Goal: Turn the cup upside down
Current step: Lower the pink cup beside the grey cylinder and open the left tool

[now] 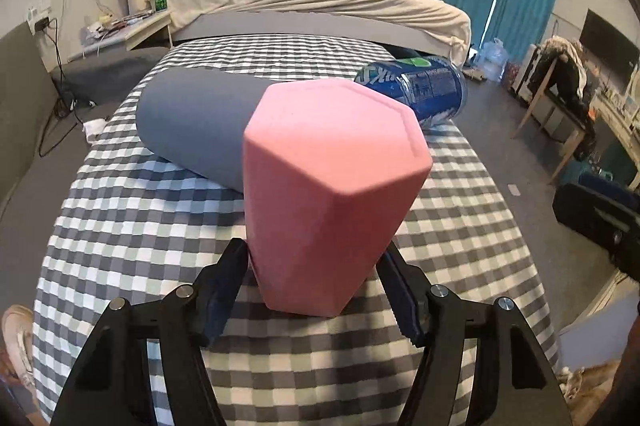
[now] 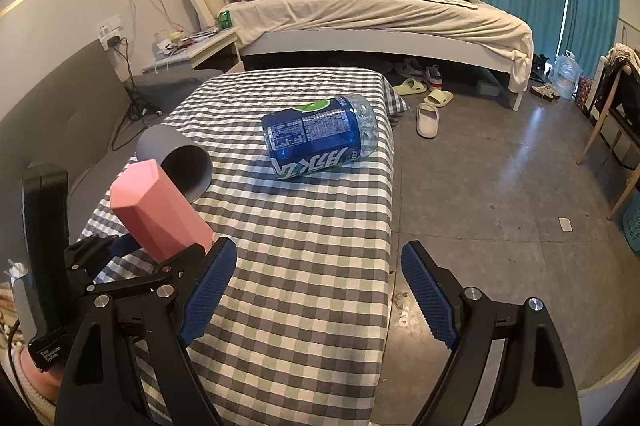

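Left claw [image 1: 316,282] grips pink cup [image 1: 332,186] at its mouth end, base tilted up and away, above the checked bench [image 1: 140,226]. Right claw [image 2: 318,290] wide, holding nothing. Grey cup [image 2: 176,156] and blue bottle [image 2: 320,136] lie nearby. Advice: finish rotating until rim faces down, lower squarely, release only once seated.

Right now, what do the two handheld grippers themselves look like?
Both the left gripper and right gripper have black angular linkage arms with silver pivot bolts and blue textured finger pads. A black handle with small white lettering sits behind the left one.
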